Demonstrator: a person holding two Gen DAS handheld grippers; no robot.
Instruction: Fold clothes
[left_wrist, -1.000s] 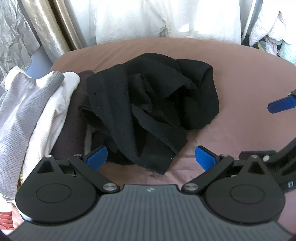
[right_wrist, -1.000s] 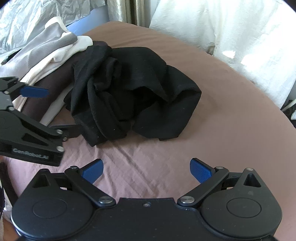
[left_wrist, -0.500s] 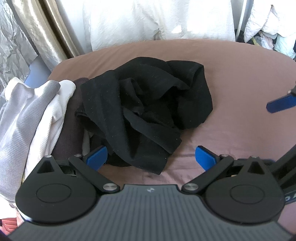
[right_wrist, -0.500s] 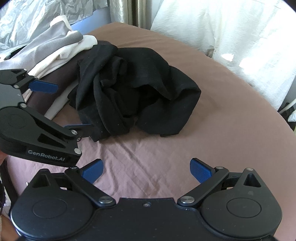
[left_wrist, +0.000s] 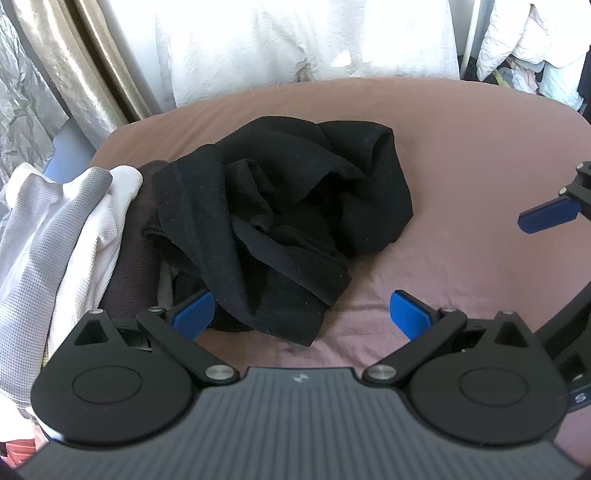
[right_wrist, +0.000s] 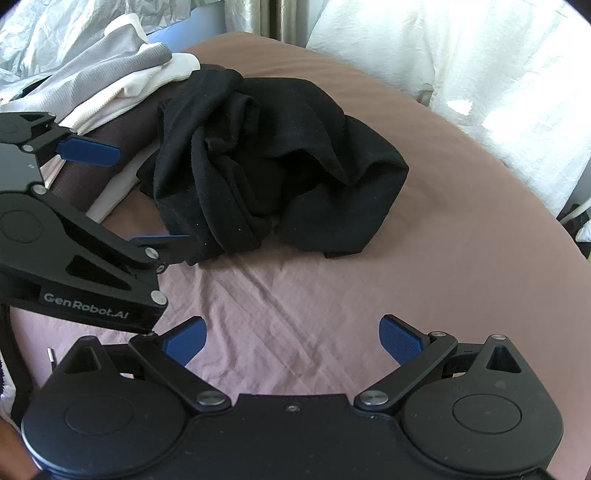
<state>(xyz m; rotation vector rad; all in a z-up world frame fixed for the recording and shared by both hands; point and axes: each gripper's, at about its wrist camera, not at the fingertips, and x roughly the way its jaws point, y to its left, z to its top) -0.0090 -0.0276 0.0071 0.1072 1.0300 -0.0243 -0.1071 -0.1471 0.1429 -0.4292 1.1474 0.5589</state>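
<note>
A crumpled black garment lies bunched on the mauve sheet; it also shows in the right wrist view. My left gripper is open, its jaws wide apart at the garment's near edge, with the left pad against the cloth. In the right wrist view the left gripper sits at the left, one blue finger touching the garment's near corner. My right gripper is open and empty over bare sheet, short of the garment. One right fingertip shows at the right edge of the left wrist view.
A pile of white and grey clothes and a dark brown garment lie left of the black one. White bedding and curtains stand behind. The mauve sheet is wrinkled in front.
Both grippers have moved back and up a little from the garment, which now sits further away in view. Both stay open. The garment has not moved.
</note>
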